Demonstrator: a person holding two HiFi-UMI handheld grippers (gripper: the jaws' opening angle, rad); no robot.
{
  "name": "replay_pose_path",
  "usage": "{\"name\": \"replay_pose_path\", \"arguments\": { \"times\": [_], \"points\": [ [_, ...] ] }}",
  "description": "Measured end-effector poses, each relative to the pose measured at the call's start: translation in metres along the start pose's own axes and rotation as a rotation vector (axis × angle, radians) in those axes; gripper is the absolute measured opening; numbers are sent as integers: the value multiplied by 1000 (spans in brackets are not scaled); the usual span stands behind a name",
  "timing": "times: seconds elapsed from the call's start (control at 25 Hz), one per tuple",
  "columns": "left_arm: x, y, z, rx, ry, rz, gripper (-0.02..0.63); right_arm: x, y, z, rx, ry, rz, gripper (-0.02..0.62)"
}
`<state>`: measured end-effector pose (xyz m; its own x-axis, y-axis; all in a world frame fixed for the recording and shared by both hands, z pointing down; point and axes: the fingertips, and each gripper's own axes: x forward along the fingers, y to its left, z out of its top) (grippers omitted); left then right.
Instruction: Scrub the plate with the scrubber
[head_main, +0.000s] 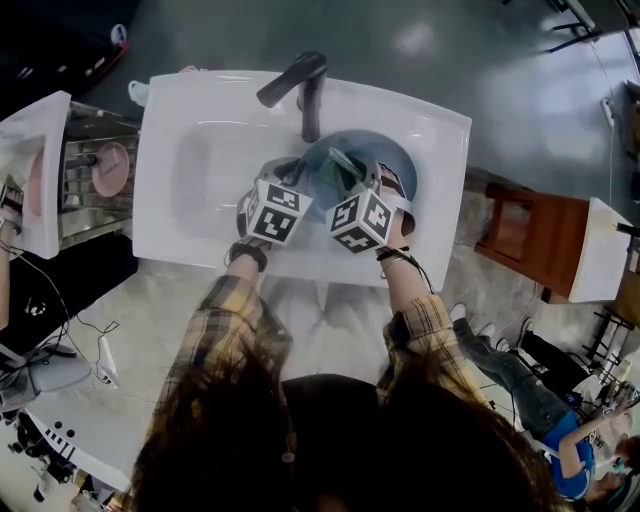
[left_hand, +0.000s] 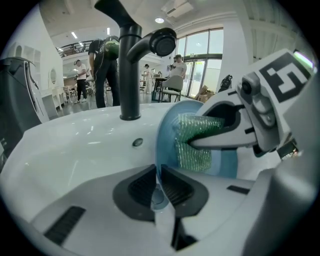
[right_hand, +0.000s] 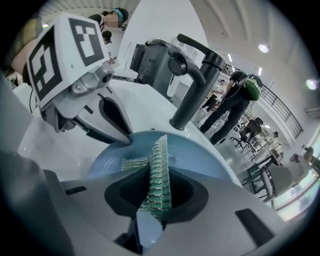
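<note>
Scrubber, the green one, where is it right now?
The scrubber is pinched in the right gripper, against the blue plate that the left gripper holds by its rim, in the sink beside the tap.

An open public hall with a demo sink in it, not a home kitchen.

I stand at a freestanding white rectangular washbasin (head_main: 165, 215) with a matte black tap (head_main: 300, 85) on a polished grey floor (head_main: 480, 60). Around me are tall glass windows (left_hand: 202, 55), a railed upper gallery (right_hand: 281, 102), and standing people (left_hand: 102, 65) near a grey chair (left_hand: 172, 85).
</note>
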<state>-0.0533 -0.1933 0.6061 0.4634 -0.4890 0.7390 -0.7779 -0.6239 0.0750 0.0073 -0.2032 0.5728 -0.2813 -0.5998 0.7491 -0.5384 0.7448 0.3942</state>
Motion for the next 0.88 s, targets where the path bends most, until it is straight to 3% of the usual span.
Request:
{"name": "replay_pose_path", "arguments": {
  "times": [0.36,0.88],
  "points": [
    [3,1,-1,10,8,-1,28,-2,60,-39,-68,114,159,89],
    [5,-2,-4,26,11,-35,29,-30,25,-80,-72,184,137,91]
  ]
}}
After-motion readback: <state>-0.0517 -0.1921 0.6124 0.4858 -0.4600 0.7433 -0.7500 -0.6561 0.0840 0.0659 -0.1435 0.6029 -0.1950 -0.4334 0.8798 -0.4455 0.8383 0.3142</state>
